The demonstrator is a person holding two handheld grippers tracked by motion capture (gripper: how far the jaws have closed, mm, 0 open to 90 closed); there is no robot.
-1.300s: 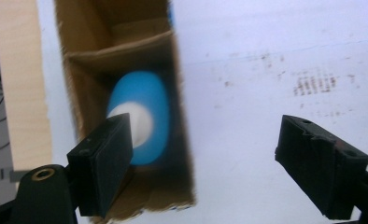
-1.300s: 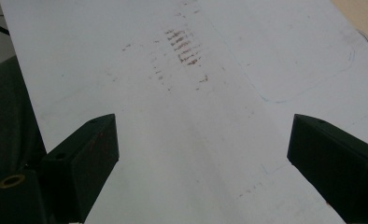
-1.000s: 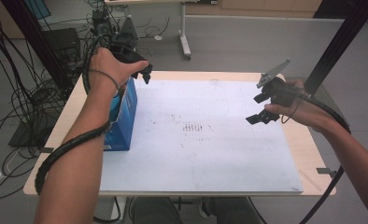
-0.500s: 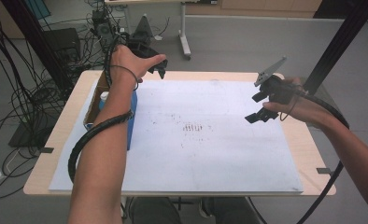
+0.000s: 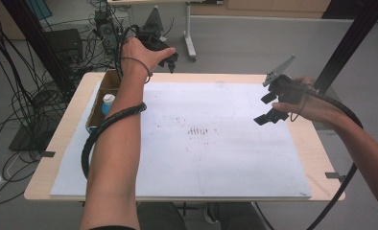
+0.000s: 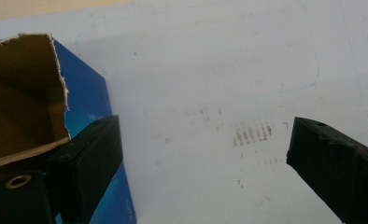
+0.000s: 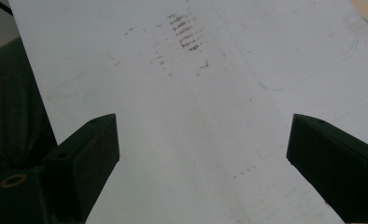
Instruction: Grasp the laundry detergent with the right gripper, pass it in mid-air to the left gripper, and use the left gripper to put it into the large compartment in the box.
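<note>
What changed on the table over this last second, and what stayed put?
The left gripper moved from over the blue cardboard box toward the table's far edge, uncovering a white bottle with a blue cap inside. Its jaws have just been opening, with nothing between them. The right gripper kept hovering open and empty over the white sheet. The box itself did not shift.

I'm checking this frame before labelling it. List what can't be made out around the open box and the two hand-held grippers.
- Blue cardboard box: in the high view the left forearm covers its right side and most of its inside.
- White bottle with blue cap: only the top shows in the high view; its label is too small.
- Box inside, left gripper view: cut off by the left edge.
- Left hand-held gripper: the hand covers its body.
</note>
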